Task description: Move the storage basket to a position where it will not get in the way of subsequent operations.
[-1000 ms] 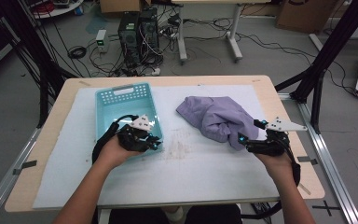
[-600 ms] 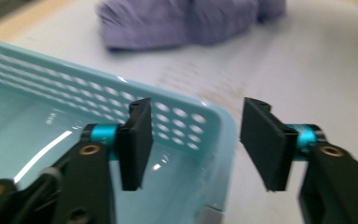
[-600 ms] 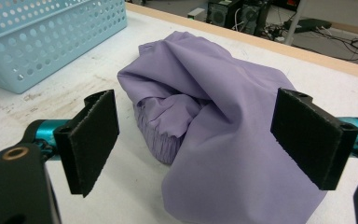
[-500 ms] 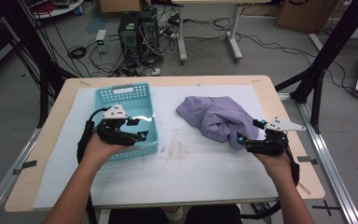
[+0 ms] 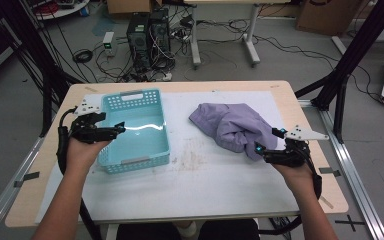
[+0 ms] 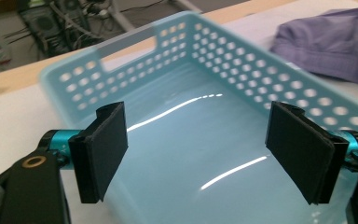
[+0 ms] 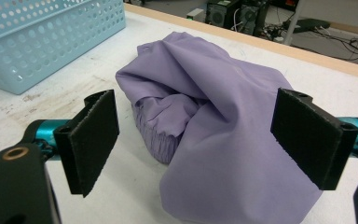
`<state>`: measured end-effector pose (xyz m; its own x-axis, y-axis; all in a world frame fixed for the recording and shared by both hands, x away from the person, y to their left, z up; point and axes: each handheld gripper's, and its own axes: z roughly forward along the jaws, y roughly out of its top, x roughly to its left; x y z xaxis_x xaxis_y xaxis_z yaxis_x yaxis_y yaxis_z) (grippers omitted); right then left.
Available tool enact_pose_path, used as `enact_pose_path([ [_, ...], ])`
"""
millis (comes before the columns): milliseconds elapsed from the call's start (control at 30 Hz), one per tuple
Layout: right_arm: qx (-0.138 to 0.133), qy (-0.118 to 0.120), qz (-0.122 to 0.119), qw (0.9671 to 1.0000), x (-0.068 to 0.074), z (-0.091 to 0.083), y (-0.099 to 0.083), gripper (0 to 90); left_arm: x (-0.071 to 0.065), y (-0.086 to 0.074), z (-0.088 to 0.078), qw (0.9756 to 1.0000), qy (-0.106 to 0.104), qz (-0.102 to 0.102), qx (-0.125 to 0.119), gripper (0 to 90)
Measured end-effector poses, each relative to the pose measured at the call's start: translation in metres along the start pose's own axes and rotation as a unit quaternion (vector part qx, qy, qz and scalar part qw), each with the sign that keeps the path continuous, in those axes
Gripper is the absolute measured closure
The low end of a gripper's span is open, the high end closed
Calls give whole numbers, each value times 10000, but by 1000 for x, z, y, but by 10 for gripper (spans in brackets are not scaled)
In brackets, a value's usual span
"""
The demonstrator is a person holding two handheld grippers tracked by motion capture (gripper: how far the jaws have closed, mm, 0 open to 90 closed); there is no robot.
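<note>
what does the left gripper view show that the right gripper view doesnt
Left gripper view alone: the inside of the light blue basket, with its glossy floor, its handle slot and nothing in it, seen between the wide-open pads of the left gripper.

Right gripper view alone: the crumpled purple garment up close, with its gathered elastic hem, framed by the open right gripper, whose pads are off the cloth; also the stained white table cover.

Both: the basket's perforated wall, the purple garment, the wooden table edge and the computer gear on the floor beyond.
</note>
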<state>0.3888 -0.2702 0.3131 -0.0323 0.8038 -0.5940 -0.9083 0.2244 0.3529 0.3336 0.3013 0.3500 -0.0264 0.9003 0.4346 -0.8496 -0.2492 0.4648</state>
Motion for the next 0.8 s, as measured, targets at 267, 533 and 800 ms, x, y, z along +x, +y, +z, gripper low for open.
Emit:
enact_pose_path([
  [267,54,-7,30,10000,0,1,-1,155,20,-18,3,9991,231,-263,220,204],
  [533,63,-63,-3,10000,-1,1,-1,155,29,-31,13,9973,391,-452,430,204],
  [800,72,-61,15,10000,-1,1,-2,155,32,-37,26,9938,151,-747,812,375],
])
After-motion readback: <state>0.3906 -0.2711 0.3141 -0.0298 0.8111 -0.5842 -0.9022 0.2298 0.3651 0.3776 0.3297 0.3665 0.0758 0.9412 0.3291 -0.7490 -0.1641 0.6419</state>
